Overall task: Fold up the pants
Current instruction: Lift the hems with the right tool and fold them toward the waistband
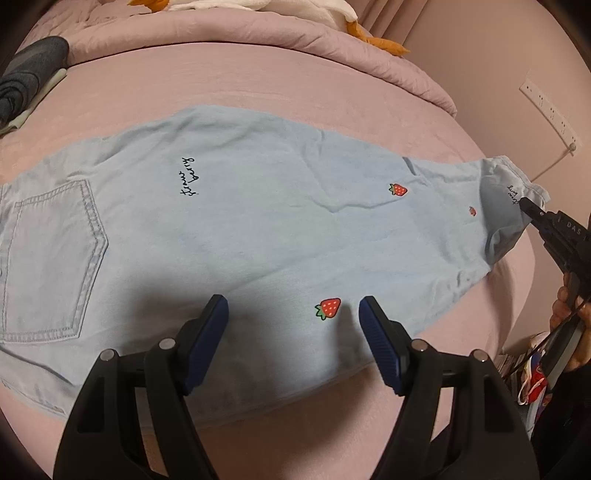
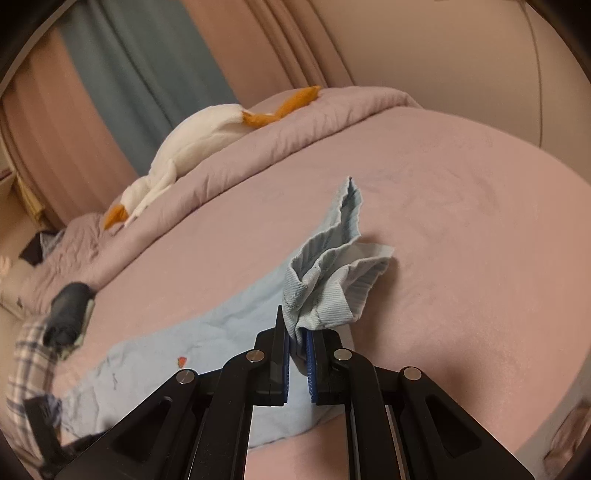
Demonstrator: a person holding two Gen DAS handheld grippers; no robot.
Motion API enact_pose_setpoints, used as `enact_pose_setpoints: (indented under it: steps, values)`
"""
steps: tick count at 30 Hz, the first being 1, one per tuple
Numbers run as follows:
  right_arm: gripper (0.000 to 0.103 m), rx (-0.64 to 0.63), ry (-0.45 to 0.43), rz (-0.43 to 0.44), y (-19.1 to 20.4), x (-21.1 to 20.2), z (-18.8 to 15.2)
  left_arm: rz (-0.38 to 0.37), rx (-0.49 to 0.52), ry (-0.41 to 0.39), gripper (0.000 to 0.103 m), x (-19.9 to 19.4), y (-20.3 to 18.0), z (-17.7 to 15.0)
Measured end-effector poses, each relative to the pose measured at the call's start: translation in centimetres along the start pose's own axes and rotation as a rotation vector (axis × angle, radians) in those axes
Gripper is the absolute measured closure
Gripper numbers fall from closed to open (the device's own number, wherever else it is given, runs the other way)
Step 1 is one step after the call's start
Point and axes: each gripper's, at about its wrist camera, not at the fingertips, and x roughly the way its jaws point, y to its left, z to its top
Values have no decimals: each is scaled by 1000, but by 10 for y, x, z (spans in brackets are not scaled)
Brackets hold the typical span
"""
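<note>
Pants lie flat across our pink bed, legs stacked. Our right gripper pinches the bunched hem near the bed's edge to carry it over; our left gripper hovers spread above mid-leg.

A big bed with a smooth pink sheet holds everything. Light blue pants with little strawberries lie flat across the middle of it. In the left wrist view, their back pocket is at the left and their leg ends at the right. At the far side a pink quilt is bunched up. A white toy goose with orange feet lies on the quilt. A dark grey folded cloth rests at the far left.
</note>
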Motion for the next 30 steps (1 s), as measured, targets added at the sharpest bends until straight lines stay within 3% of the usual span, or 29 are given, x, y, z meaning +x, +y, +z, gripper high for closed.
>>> enact_pose_setpoints:
  steps: [15, 30]
  values:
    - [93, -159, -24, 92, 61, -7, -14, 119, -64, -107, 30, -24, 38, -2]
    - [93, -329, 70, 137, 131, 22, -51, 99, -72, -125, 30, -34, 57, -13]
